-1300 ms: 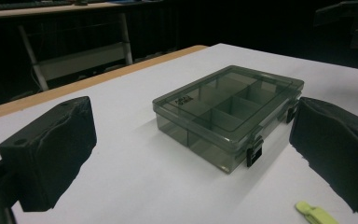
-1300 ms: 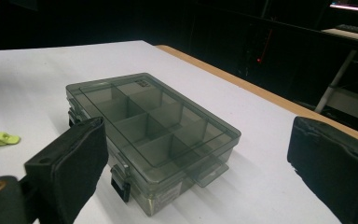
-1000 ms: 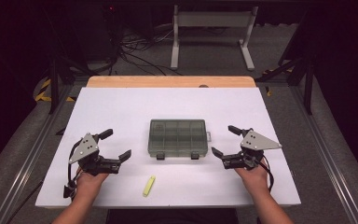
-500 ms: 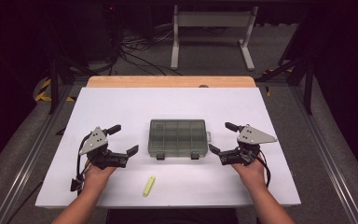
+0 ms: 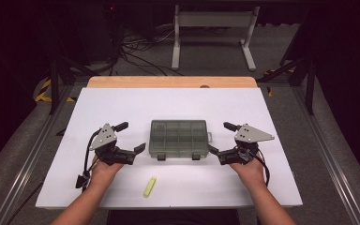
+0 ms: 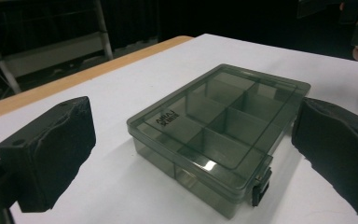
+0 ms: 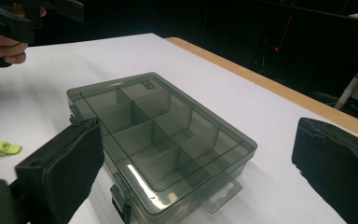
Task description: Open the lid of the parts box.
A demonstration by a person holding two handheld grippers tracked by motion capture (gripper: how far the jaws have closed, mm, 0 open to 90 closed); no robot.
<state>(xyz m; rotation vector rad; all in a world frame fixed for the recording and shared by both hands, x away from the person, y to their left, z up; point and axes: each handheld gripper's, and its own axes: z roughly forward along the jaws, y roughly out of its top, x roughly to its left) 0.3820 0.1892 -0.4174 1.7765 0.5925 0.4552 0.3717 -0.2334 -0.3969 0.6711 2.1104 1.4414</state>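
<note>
White table (image 5: 178,105), yellow-green clip (image 5: 149,186) near its front edge, wooden strip (image 5: 171,82) behind

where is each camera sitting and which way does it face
High view: above the person's side, looking forward and down at the table; both forearms, left gripper and right gripper show.
Left gripper view: rides the left gripper, facing the compartment box; own black jaws apart.
Right gripper view: rides the right gripper, facing the box from the opposite end; own jaws apart.
All share the box.

Smoky grey see-through box (image 5: 178,138), black latches. Yellow-green clip (image 5: 149,186) on white tabletop (image 5: 168,103), tan wood back edge. Black tools.
</note>
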